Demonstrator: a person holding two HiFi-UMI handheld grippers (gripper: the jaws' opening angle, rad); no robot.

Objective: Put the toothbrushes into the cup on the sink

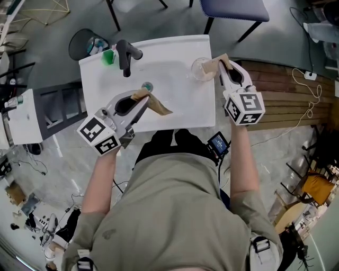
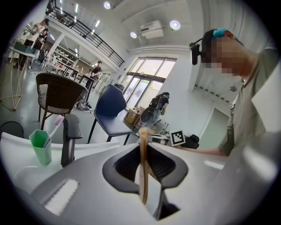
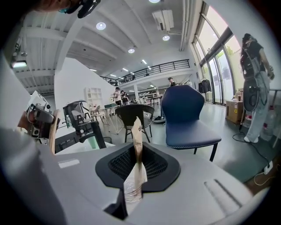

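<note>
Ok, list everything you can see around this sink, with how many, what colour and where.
sink: one, white, in front of the person
faucet: one, black, back edge of the sink
cup: one, green, just left of the faucet
toothbrush: one, pale, standing in the cup
drain: one, greenish, middle of the basin
flat packet: one, brown, over the basin
crinkled packet: one, brown and clear, over the sink's back right
blue chair: one, beyond the sink
wicker chair: one, brown, behind the cup
left gripper: white, shut on the flat packet
right gripper: white, shut on the crinkled packet
</note>
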